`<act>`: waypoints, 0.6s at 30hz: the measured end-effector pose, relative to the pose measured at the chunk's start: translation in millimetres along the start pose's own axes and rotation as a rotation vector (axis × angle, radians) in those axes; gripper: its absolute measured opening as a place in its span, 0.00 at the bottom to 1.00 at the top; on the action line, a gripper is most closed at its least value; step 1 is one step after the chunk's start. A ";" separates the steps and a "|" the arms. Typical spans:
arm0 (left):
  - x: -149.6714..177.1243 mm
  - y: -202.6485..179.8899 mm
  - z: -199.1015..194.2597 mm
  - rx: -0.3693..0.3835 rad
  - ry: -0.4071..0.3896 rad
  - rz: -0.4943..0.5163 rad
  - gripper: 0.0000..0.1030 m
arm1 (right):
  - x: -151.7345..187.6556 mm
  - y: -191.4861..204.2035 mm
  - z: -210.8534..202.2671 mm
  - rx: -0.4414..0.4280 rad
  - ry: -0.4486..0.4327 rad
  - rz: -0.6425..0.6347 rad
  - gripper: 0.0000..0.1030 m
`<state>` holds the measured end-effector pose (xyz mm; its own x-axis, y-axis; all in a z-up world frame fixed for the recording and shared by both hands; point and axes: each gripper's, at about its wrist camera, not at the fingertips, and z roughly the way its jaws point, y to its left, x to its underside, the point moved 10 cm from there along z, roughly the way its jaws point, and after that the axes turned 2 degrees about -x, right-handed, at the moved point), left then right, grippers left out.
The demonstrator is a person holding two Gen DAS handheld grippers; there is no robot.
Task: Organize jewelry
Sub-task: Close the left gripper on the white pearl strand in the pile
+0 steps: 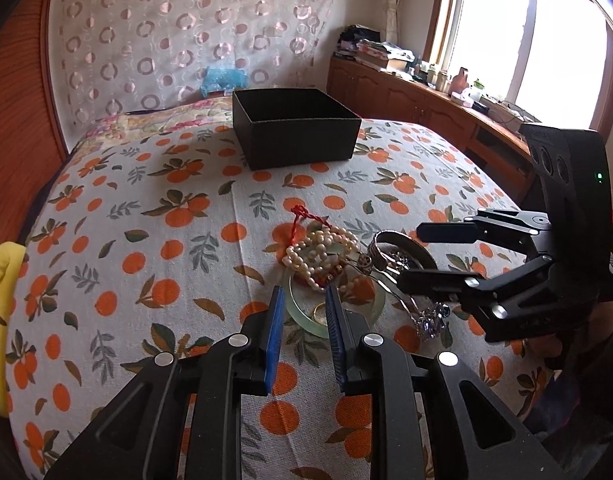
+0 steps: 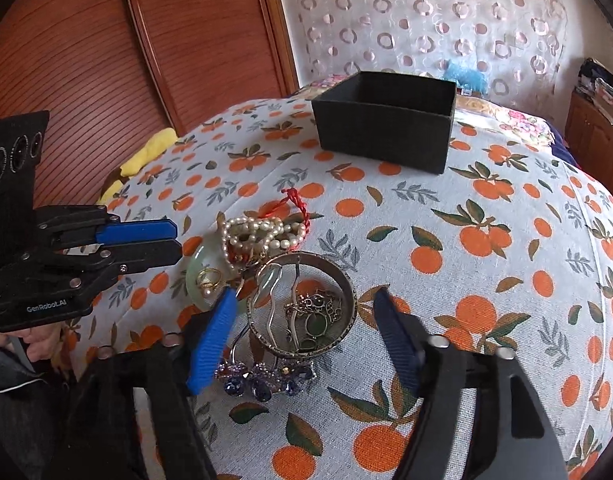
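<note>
Jewelry heap seen on orange-print bedspread (image 1: 146, 216), well short of black open box (image 1: 294, 128). Heap made up of pearl strands (image 1: 326, 248) on red cord, a jade bangle (image 1: 306, 320), a silver bangle (image 2: 306, 304) and a purple brooch (image 2: 262, 376). Left hand-held gripper (image 1: 304, 300) held narrowly apart, nothing gripped, tips over the jade bangle. Right hand-held gripper (image 2: 306, 320) spread wide around the silver bangle, nothing clamped.

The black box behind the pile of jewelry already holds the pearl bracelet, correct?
Not correct. The pearl bracelet lies in the jewelry pile on the bedspread, in front of the black box, not inside it. The right wrist view shows this.
</note>
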<state>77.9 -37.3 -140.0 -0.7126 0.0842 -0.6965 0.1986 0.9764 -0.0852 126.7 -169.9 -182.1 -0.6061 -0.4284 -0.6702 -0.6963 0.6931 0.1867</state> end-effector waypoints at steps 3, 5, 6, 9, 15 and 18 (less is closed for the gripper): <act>1.7 -1.0 1.6 0.001 0.004 0.000 0.19 | 1.1 -0.3 -0.7 -0.001 -0.004 -0.003 0.58; 2.4 -1.0 2.3 0.002 0.005 -0.002 0.19 | 2.0 -2.0 -4.5 0.003 -0.015 0.001 0.58; 2.5 -1.1 2.7 0.003 0.006 -0.004 0.19 | 1.7 -3.0 -7.6 0.014 -0.024 -0.001 0.58; 2.5 -0.8 4.6 0.007 0.008 -0.009 0.19 | 0.8 -6.0 -18.5 0.058 -0.058 -0.011 0.58; -0.5 -1.9 9.6 0.014 0.015 -0.012 0.19 | 5.4 -13.2 -38.4 0.124 -0.111 -0.009 0.58; -4.6 -3.2 11.7 0.018 0.015 -0.010 0.19 | 12.7 -18.7 -43.5 0.138 -0.117 0.017 0.58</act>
<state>88.5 -43.1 -144.8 -0.7247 0.0771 -0.6847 0.2032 0.9734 -0.1055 115.3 -213.5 -162.9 -0.5632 -0.3509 -0.7481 -0.6217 0.7763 0.1039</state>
